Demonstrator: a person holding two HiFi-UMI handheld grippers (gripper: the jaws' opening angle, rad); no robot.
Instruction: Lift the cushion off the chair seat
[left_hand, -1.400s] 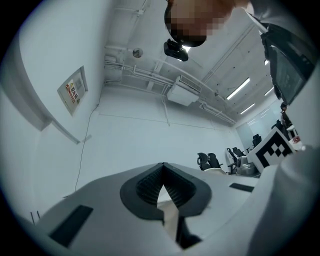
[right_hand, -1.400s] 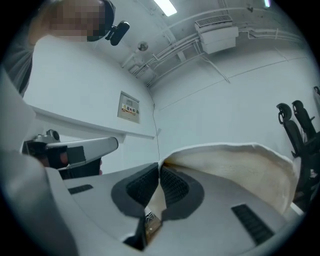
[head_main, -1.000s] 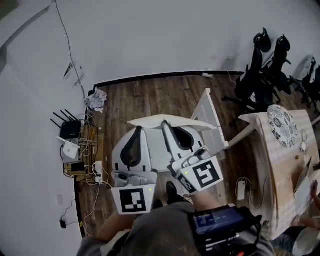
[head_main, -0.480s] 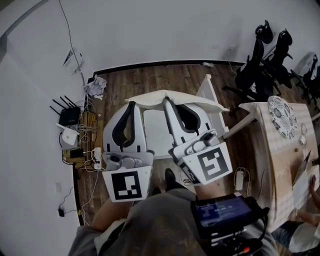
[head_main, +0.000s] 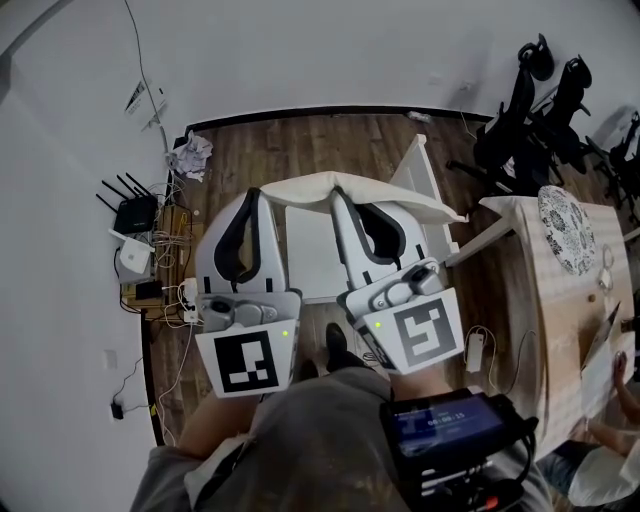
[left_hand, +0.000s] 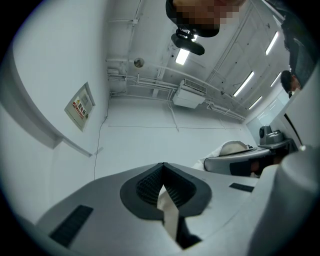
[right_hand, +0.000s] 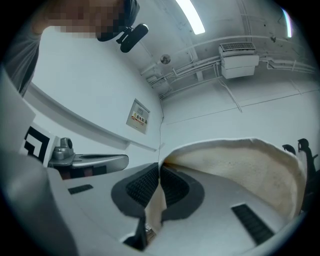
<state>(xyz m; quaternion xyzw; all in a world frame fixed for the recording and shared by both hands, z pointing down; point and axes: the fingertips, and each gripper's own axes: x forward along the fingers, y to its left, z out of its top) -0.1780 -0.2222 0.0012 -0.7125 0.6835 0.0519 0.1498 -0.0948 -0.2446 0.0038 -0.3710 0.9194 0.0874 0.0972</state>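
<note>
Gripping the pale cream fabric cushion along its near edge, both claws are clamped on it. The left gripper has a fold of the cloth nipped between its dark ribbed pads, and the right gripper is closed the same way on the hem a little further along. Two holds set apart make sense to me: a floppy pad taken at one spot would sag and swing, while this keeps it stretched and level. Both grippers point slightly upward, so the cushion hangs out beyond the jaws as a thin slab, edge-on from above.

It sits over the far part of the white wooden chair seat, and the seat shows bare beneath it, so I judge the cushion already clear of the chair. The slatted white chair back stands just to the right, near the cushion's right-hand corner, which is worth watching on any swing that way.

Underfoot is dark wood plank flooring, which meets a plain white wall. By the left wall lie a black router with aerials, a tangle of cables and a crumpled pale wad. To the right is a light wooden table bearing a patterned round plate, with black office chairs behind it.
</note>
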